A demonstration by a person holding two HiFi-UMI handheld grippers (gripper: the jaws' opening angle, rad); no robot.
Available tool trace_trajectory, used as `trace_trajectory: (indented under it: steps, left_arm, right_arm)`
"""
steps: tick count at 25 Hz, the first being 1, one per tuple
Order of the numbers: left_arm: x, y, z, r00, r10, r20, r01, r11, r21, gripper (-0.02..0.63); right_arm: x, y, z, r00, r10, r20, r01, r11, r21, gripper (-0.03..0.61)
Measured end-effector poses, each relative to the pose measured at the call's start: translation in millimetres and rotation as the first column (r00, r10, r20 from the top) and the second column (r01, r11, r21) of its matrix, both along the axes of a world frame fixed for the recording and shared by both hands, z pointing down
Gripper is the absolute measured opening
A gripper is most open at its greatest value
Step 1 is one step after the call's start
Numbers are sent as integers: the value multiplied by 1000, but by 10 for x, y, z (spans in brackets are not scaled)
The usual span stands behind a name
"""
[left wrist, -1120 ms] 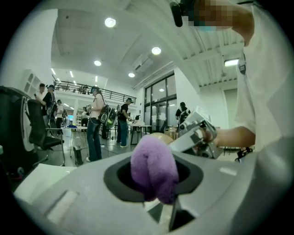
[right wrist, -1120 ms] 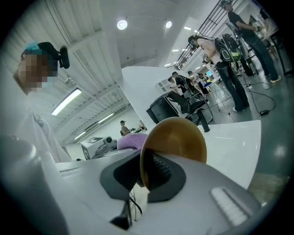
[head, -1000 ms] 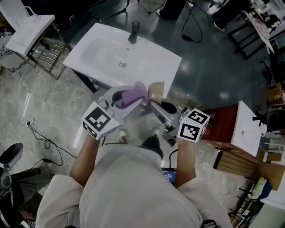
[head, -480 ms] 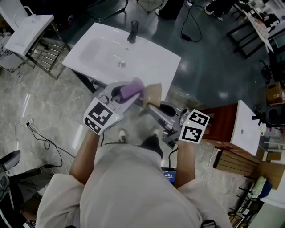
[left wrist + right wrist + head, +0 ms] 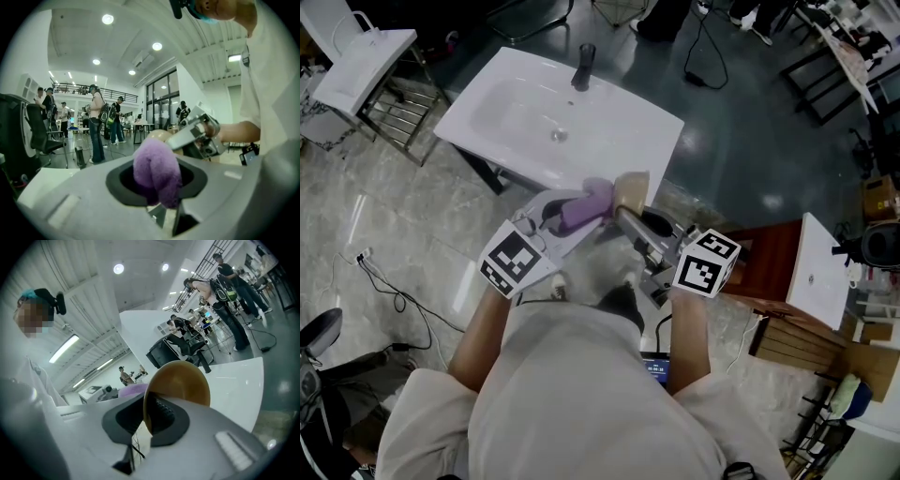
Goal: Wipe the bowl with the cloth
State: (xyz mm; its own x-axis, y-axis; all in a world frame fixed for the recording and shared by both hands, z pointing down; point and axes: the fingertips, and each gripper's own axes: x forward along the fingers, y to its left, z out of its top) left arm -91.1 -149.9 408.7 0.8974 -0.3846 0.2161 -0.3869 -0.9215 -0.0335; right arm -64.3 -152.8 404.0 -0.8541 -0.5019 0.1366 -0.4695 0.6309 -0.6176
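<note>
The person stands over a marble floor, a gripper in each hand, both raised in front of the body just short of the near edge of a white sink. A black tap stands at the sink's far rim.

The left gripper is closed on a purple cloth. The cloth is bunched into a thick wad that fills the gap between the jaws and bulges out past their tips.

The right gripper is clamped on a tan bowl. Its jaws pinch the rim, one pad inside and one outside, so the bowl stands on edge, above the gripper.

From the head view the two gripper tips converge. The cloth lies just left of the bowl and appears pressed against its side. In the left gripper view the bowl's rounded edge shows right behind the wad. In the right gripper view a strip of purple shows beyond the bowl's left rim.

Both are held in the air, clear of the sink and the floor.
</note>
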Motion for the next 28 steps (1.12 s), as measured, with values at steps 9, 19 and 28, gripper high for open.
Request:
trace_trajectory:
  steps: [9,19,28]
  left_arm:
    - [-122,-198,-149,992,-123,-16,124,991,50,115]
    - [-13,-60,42,997,-59,42,58,997,41,115]
    - [-45,-66,-136,997,-64,-40,66,997,31,115]
  right_arm:
    - [-204,233,31,991,-114,-74,116,993,24,14]
    - [-87,129,-331,998,-45,42,42,996,75,14]
    - [-106,92,0,999,-50,-19,51,999,20,14]
